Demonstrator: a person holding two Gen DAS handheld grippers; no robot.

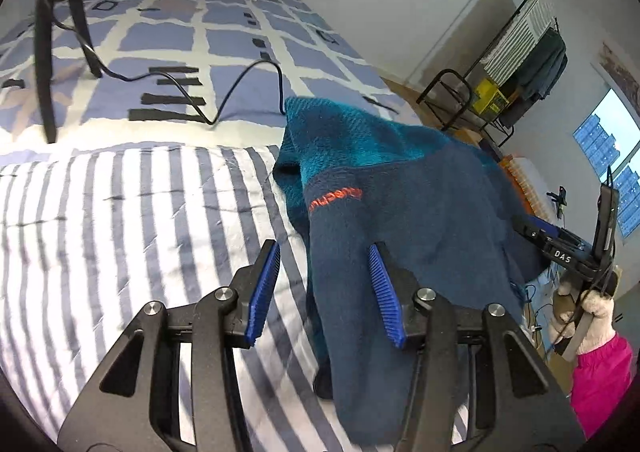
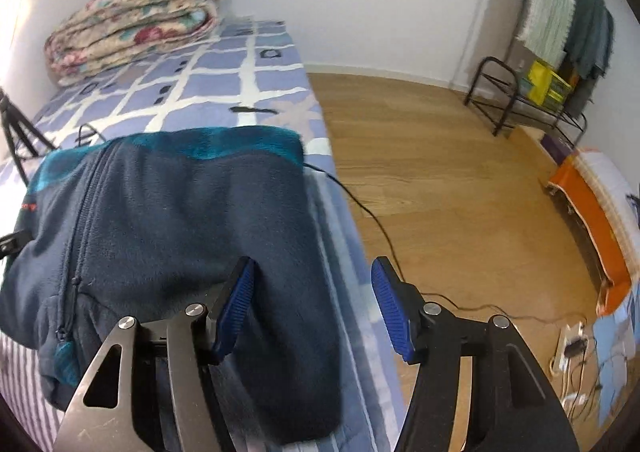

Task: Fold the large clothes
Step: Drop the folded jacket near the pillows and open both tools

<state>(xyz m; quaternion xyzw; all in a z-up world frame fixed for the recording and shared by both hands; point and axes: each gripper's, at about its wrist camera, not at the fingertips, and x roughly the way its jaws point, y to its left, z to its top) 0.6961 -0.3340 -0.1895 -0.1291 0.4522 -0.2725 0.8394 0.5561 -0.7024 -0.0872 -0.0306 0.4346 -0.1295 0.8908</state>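
A navy fleece jacket [image 1: 400, 192] with teal trim and orange lettering lies in a folded heap on the bed. In the right wrist view the jacket [image 2: 180, 204] shows its zip on the left. My left gripper [image 1: 324, 248] is open just above the jacket's left edge; that edge runs between the blue pads [image 1: 264, 292] without being pinched. My right gripper [image 2: 314, 264] is open as well, straddling the jacket's right edge near the side of the bed. At the far right of the left wrist view, a hand [image 1: 588, 304] in a pink sleeve holds the other tool's handle.
The jacket rests on a striped sheet [image 1: 120, 232] beside a blue checked cover [image 1: 160, 36]. A folded floral quilt [image 2: 132, 24] sits at the head of the bed. Tripod legs [image 1: 44, 52] and a black cable [image 1: 240, 92] lie on the bed. Wooden floor [image 2: 440, 172], drying rack [image 2: 560, 32], power strip [image 2: 572, 348].
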